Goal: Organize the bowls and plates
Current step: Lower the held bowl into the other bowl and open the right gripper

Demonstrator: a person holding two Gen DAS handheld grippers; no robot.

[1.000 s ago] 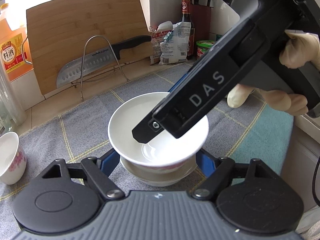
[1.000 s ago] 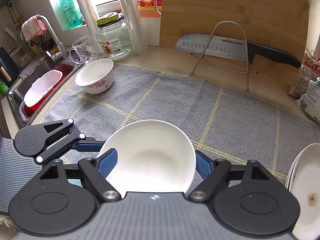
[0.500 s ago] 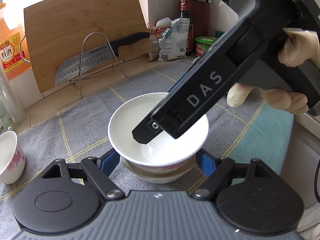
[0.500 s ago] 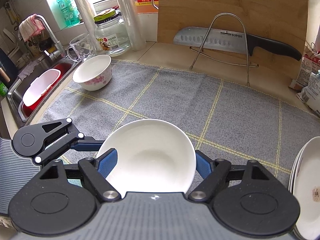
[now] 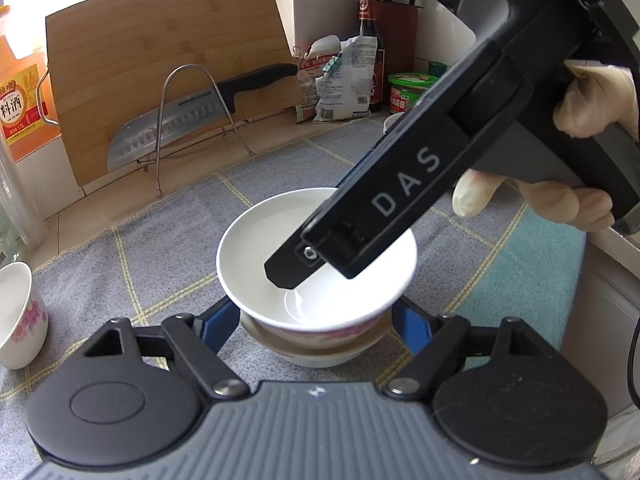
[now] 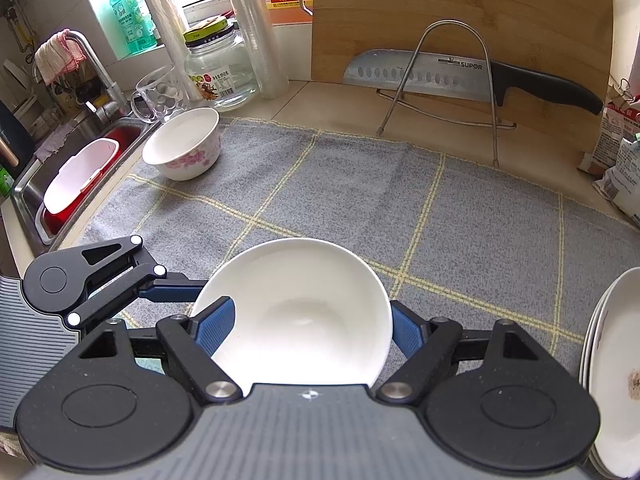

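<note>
A white bowl (image 5: 256, 272) sits nested in a second bowl (image 5: 312, 354) on the grey mat. My left gripper (image 5: 316, 320) is open, its blue fingers either side of the lower bowl. My right gripper (image 6: 308, 324) reaches down from the upper right in the left wrist view; its blue pads stand at the sides of the top bowl (image 6: 296, 308), and whether they press it I cannot tell. A third flowered bowl (image 6: 182, 144) stands at the mat's far left, also in the left wrist view (image 5: 16, 316). A stack of plates (image 6: 612, 364) lies at the right edge.
A cutting board (image 6: 460, 12) leans on the back wall with a cleaver (image 6: 448, 74) on a wire rack. Jars, a glass mug (image 6: 158, 96) and bottles stand at the back left. A sink (image 6: 76, 168) lies left. Food bags (image 5: 344, 76) sit back right.
The stacked bowls and both grippers hold about the same pose. Both camera views have crept slightly, with no change in grip.
</note>
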